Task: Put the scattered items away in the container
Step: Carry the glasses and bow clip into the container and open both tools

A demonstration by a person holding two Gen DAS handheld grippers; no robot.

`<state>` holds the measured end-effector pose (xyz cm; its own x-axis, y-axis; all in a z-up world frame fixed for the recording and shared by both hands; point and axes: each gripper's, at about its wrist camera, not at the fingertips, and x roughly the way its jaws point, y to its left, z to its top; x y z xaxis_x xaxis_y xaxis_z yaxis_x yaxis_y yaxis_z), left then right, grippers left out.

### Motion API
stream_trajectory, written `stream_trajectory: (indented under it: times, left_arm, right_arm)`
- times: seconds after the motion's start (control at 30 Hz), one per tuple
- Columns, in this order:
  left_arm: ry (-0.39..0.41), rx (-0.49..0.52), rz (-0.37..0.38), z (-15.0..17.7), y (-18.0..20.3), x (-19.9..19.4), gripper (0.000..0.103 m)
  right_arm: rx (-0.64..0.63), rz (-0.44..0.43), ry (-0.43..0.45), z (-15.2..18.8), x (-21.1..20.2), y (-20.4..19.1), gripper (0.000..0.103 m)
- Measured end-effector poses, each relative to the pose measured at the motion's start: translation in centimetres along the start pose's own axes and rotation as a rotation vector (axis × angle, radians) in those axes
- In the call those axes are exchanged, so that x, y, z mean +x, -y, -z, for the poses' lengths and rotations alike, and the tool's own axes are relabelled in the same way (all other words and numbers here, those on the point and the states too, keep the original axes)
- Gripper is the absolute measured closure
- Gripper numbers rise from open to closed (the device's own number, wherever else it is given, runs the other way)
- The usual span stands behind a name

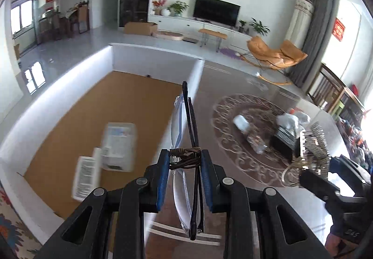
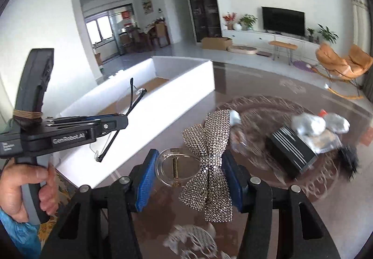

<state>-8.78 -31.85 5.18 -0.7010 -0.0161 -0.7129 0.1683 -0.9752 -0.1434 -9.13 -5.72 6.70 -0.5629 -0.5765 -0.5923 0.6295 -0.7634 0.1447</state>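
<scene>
My left gripper (image 1: 185, 163) is shut on folded glasses (image 1: 186, 133) with clear lenses and dark temples, held above the right wall of the white box (image 1: 70, 86). The box has a brown cardboard floor and holds two white packets (image 1: 119, 144). In the right wrist view the left gripper (image 2: 123, 119) holds the glasses (image 2: 126, 105) over the box (image 2: 163, 95). My right gripper (image 2: 188, 177) is shut on a sparkly bow hair clip (image 2: 209, 154) with a clear claw, above the dark table. The clip also shows in the left wrist view (image 1: 312, 147).
On the patterned brown table (image 2: 268, 105) lie a black striped box (image 2: 291, 151), silver foil packets (image 2: 319, 123), a black fuzzy item (image 2: 349, 158) and a clear bottle (image 1: 249, 133). A living room with a TV and an orange chair lies beyond.
</scene>
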Motion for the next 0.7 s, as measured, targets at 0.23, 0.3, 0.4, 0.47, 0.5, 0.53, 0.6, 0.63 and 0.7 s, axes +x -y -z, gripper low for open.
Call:
stream_trajectory:
  times: [0.23,0.3,0.4,0.47,0.5,0.53,0.6,0.63,0.7]
  left_arm:
    - [-0.079,-0.076,-0.144,-3.3,-10.3,3.4,0.077]
    - [-0.099,-0.077,-0.152,-4.4,-11.2,4.7,0.077]
    - [-0.125,-0.079,-0.150,-5.8,-11.9,6.8,0.077]
    - [-0.144,-0.082,-0.146,-6.4,-12.3,8.4,0.077]
    - [-0.155,-0.084,-0.146,-6.7,-12.5,9.2,0.077]
    - [-0.164,-0.087,-0.144,-6.9,-12.6,10.0,0.077]
    - [-0.178,-0.094,-0.140,-7.4,-12.9,11.3,0.077]
    - [-0.181,-0.098,-0.141,-7.5,-13.2,11.7,0.077]
    - [-0.190,-0.104,-0.139,-7.7,-13.4,12.5,0.076]
  right_arm:
    - [-0.145,-0.182,0.006,-7.4,7.2,-10.3,0.048]
    - [-0.162,-0.184,-0.005,-9.5,10.3,-11.9,0.048]
    - [-0.140,-0.170,-0.079,-12.1,15.8,-12.3,0.048]
    - [-0.119,-0.154,-0.137,-13.2,19.3,-11.6,0.048]
    - [-0.121,-0.141,-0.158,-13.6,20.8,-11.4,0.048]
    - [-0.132,-0.122,-0.174,-14.0,22.3,-11.3,0.048]
    - [-0.145,-0.087,-0.205,-14.5,24.6,-10.9,0.048]
    - [-0.138,-0.079,-0.218,-14.8,25.7,-10.6,0.048]
    - [-0.095,-0.061,-0.233,-15.0,27.2,-9.7,0.048]
